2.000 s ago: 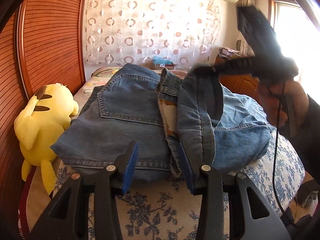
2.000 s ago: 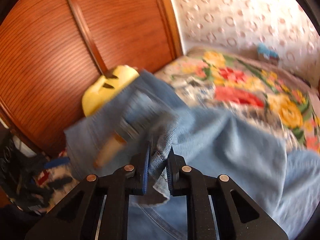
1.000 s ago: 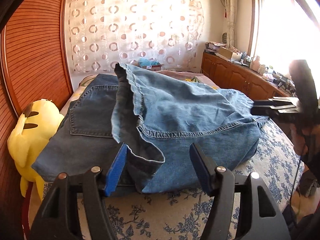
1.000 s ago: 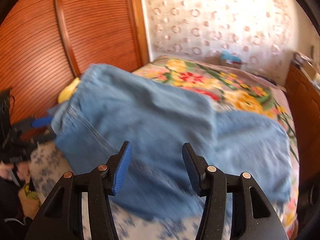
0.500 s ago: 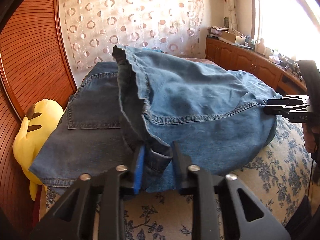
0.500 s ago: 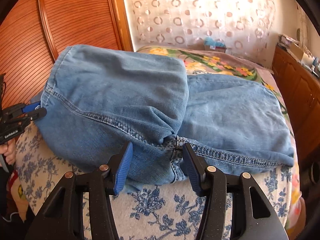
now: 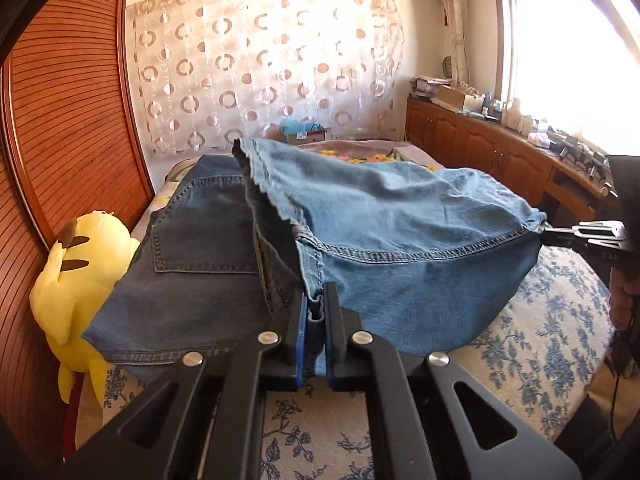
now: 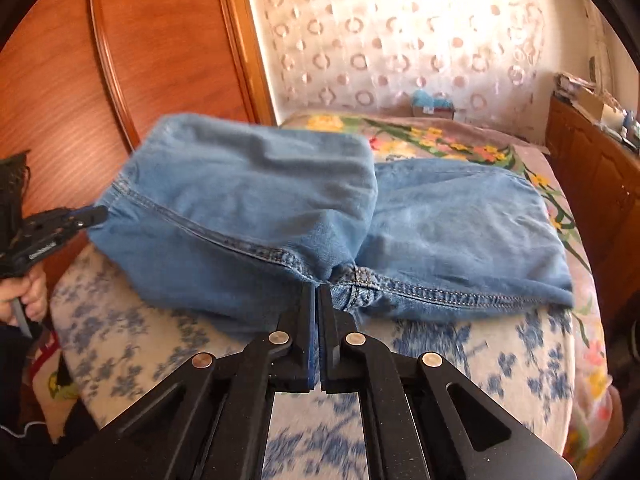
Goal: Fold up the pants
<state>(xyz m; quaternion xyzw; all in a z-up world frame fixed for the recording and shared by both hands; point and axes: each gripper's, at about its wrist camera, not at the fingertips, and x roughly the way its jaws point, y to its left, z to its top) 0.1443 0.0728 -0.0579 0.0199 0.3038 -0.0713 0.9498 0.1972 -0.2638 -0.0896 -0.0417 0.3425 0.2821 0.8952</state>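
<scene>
Pinching a fold of denim at the near edge, the left gripper [image 7: 316, 312] has just closed its jaws on the pants [image 7: 400, 240]. The right gripper [image 8: 317, 300] has likewise just clamped the crotch seam. Between both, the pants hang raised over the bed [image 7: 540, 340]; a yellow plush toy [image 7: 80, 272] sits at the bed's left edge.

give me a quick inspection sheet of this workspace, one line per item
surface: bed with blue floral cover.
job's things: blue jeans, partly folded, one section doubled over.
clutter: yellow plush toy against the wooden headboard.
grippers: left gripper shut on the jeans' edge; right gripper shut on the seam; both just closed.
cables: dark cable hanging by the hand at right.
surroundings: circle-patterned curtain, wooden cabinets, bright window.
</scene>
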